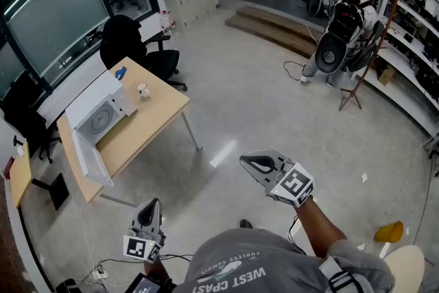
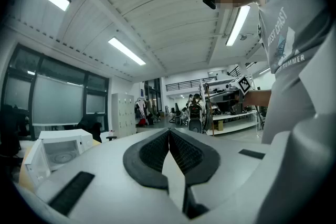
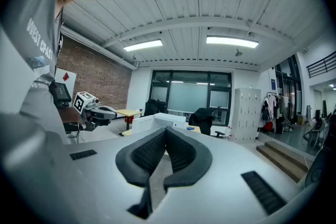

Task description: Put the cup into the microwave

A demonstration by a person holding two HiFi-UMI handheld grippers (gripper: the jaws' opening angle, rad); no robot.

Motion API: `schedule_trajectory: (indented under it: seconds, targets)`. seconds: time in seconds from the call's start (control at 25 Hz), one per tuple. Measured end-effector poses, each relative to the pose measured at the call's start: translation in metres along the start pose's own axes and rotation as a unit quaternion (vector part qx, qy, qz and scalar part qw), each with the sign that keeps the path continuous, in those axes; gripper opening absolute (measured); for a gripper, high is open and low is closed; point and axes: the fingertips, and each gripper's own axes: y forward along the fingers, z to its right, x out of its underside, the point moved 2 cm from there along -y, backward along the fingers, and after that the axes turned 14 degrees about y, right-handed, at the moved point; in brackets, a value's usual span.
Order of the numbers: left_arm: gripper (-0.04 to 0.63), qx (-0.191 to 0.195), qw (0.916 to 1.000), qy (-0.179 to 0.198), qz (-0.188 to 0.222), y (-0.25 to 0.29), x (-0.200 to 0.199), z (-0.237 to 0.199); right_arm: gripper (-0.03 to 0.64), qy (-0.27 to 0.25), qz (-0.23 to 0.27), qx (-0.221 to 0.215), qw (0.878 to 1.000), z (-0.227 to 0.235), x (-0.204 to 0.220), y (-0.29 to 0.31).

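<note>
Head view: a small white cup (image 1: 143, 90) stands on the light wooden worktop (image 1: 164, 110) near its far short edge, between that edge and a boxy white microwave (image 1: 103, 112) whose door hangs open toward the near end. The left gripper (image 1: 151, 206) and right gripper (image 1: 252, 162) are over the grey floor, well apart from the worktop.

Left gripper view: the black ribbed pads (image 2: 152, 152) are pressed together with nothing between them.

Right gripper view: its pads (image 3: 149, 152) likewise meet, empty.

cup (image 1: 143, 90): white, upright on table (image 1: 162, 110) | microwave (image 1: 97, 108): white, door open
</note>
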Motion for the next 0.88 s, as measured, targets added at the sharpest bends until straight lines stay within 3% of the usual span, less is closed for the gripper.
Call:
schedule_trajectory:
  seconds: [0.6, 0.88]
  targets:
    - [0.021, 0.032, 0.9992, 0.003, 0.026, -0.04, 0.002, 0.004, 0.018, -0.003, 0.014, 0.027, 1.0, -0.062, -0.008, -0.01]
    - [0.021, 0.041, 0.9988, 0.001, 0.024, -0.035, 0.006, 0.007, 0.02, 0.034, 0.039, 0.032, 0.998, -0.056, -0.002, -0.021]
